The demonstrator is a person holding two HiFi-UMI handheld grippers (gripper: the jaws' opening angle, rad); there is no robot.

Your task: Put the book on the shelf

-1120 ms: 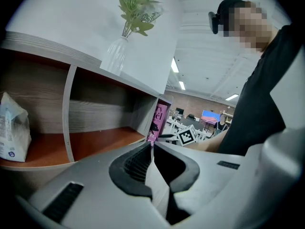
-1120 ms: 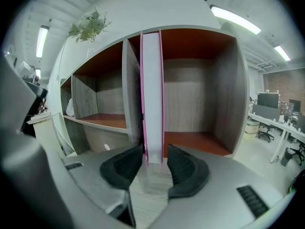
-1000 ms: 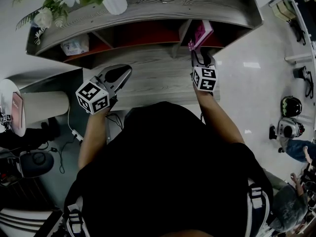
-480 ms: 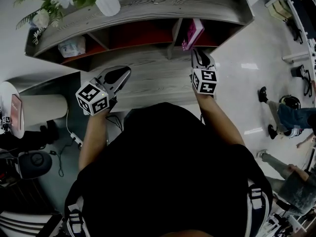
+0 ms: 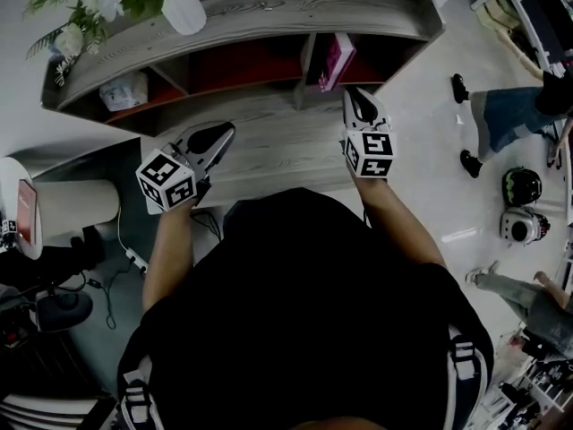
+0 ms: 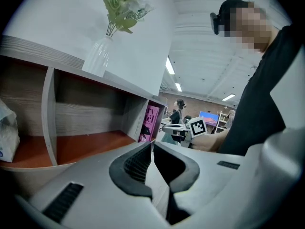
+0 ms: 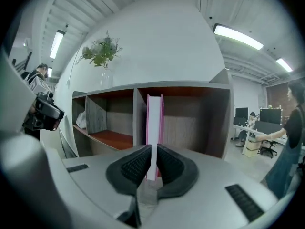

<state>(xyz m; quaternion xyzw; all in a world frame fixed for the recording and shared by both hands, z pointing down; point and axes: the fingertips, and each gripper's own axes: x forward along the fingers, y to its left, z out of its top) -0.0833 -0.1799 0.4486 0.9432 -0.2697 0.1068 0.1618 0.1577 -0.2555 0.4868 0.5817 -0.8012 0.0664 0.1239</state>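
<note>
A pink book [image 5: 336, 59] stands upright in the right compartment of the grey wooden shelf [image 5: 269, 7], close to the divider. My right gripper [image 5: 356, 98] hovers just in front of it with its jaws shut and nothing between them. In the right gripper view the book [image 7: 153, 123] shows straight ahead, beyond that gripper [image 7: 153, 150]. My left gripper [image 5: 222, 133] is shut and empty over the lower board, before the middle compartment. The left gripper view shows the book [image 6: 151, 123] far right, past the left gripper [image 6: 151, 146].
A white vase with greenery [image 5: 183, 12] stands on the shelf top at the left. A white packet [image 5: 124, 90] lies in the left compartment. The lower wooden board [image 5: 277, 146] runs under the shelf. A person [image 5: 510, 115] walks at the right. A round white table [image 5: 22, 213] is at far left.
The right gripper's jaws have closed and it has drawn back a little from the book, which now stands upright in the shelf. The left gripper has barely moved. A person has walked in at the right.
</note>
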